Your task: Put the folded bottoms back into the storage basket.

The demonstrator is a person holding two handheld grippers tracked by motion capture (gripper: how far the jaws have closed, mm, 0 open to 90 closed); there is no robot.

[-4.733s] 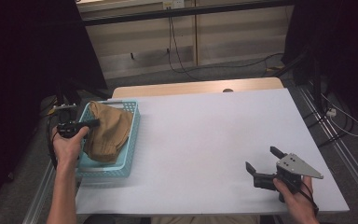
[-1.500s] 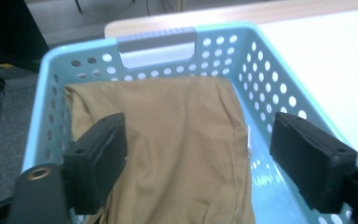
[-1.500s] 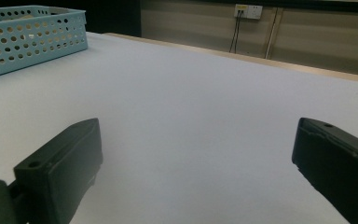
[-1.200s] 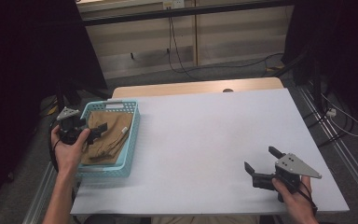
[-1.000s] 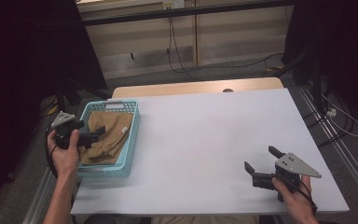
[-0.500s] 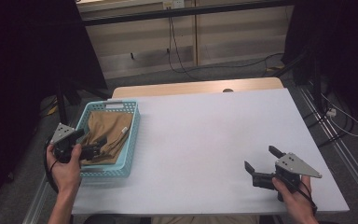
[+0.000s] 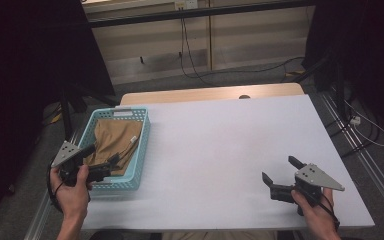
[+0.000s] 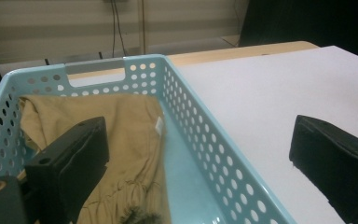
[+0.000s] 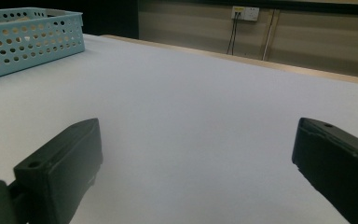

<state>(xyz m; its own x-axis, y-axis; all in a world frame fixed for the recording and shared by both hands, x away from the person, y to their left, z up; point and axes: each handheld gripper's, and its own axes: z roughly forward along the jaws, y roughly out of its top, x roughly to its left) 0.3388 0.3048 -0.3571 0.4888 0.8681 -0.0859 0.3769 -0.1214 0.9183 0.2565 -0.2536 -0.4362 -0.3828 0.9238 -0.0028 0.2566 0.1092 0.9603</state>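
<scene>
A light blue perforated basket point(image 7: 145, 131) point(image 8: 200, 140) stands at the table's left edge. A tan cloth point(image 7: 116, 140) point(image 8: 121, 123) with a small white tag lies crumpled inside it. My left gripper point(image 7: 101, 162) point(image 8: 198, 128) hovers open at the basket's near end. One jaw is over the cloth and the other is outside the right wall, over the table. Nothing is held between them. My right gripper point(image 7: 280, 170) point(image 9: 198, 128) rests open near the front right of the white table point(image 7: 220, 145), with only bare surface between its jaws.
In the right gripper view the basket point(image 9: 28, 37) shows far off at the left. A wooden strip point(image 7: 210, 94) runs along the table's far edge. Beyond it are cables on the floor point(image 7: 195, 60) and a wall. Dark curtains flank both sides.
My left gripper has let go of the cloth, which now lies lower in the basket, and has drawn back toward the near left corner. The right gripper has not moved.
</scene>
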